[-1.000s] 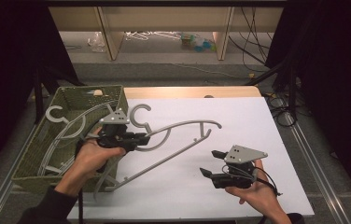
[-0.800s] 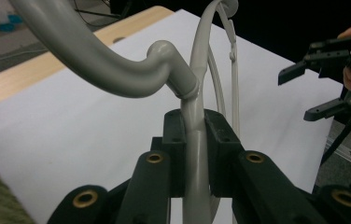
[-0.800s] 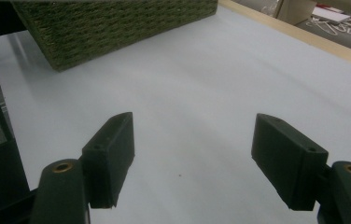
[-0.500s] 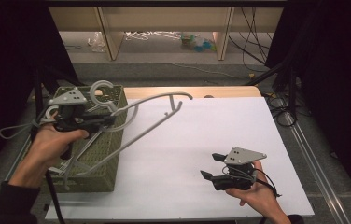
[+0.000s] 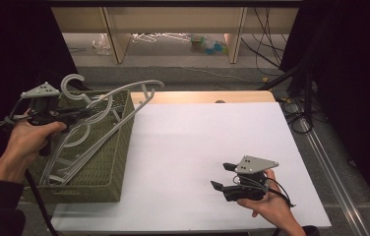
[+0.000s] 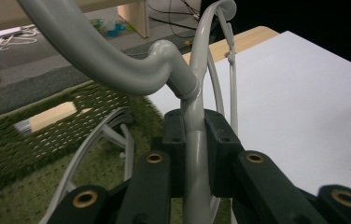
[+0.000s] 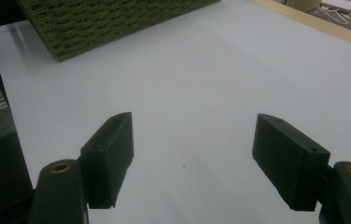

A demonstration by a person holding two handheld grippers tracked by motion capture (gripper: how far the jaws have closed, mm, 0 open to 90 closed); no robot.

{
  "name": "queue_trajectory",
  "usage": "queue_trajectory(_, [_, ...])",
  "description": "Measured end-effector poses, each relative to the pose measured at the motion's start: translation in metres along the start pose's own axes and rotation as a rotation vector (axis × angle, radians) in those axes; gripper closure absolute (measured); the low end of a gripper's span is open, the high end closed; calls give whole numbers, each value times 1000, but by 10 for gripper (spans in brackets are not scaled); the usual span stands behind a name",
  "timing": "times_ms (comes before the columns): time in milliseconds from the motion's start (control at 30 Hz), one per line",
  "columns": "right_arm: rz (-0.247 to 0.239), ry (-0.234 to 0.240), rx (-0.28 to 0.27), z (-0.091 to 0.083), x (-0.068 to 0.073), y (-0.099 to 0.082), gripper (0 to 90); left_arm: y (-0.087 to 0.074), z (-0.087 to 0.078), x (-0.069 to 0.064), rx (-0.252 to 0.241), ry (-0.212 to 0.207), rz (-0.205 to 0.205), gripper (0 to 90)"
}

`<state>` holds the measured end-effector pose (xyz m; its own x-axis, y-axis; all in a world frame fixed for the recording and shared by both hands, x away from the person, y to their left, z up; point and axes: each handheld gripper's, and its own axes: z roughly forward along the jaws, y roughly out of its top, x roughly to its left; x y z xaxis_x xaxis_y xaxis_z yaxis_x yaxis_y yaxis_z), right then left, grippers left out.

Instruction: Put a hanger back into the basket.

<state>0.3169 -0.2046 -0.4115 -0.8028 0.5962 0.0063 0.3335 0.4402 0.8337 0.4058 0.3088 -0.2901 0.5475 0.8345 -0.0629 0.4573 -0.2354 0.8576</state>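
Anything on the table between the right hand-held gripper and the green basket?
Nothing: bare white table between right hand-held gripper and green basket, seen in high view.

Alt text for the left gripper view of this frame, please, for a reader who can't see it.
The left gripper has its two black jaws shut on the neck of a grey plastic hanger, whose hook curves off to the upper left. Below lie a green woven basket holding more hangers and the white table.
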Motion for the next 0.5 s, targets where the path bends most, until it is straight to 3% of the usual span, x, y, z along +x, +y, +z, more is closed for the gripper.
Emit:
queue_trajectory(267, [9, 2, 5, 3, -1, -2, 262, -12, -4, 35, -16, 78, -56, 796])
queue_trajectory(500, [4, 11, 12, 6, -1, -3, 255, -25, -5, 58, -8, 129, -74, 796])
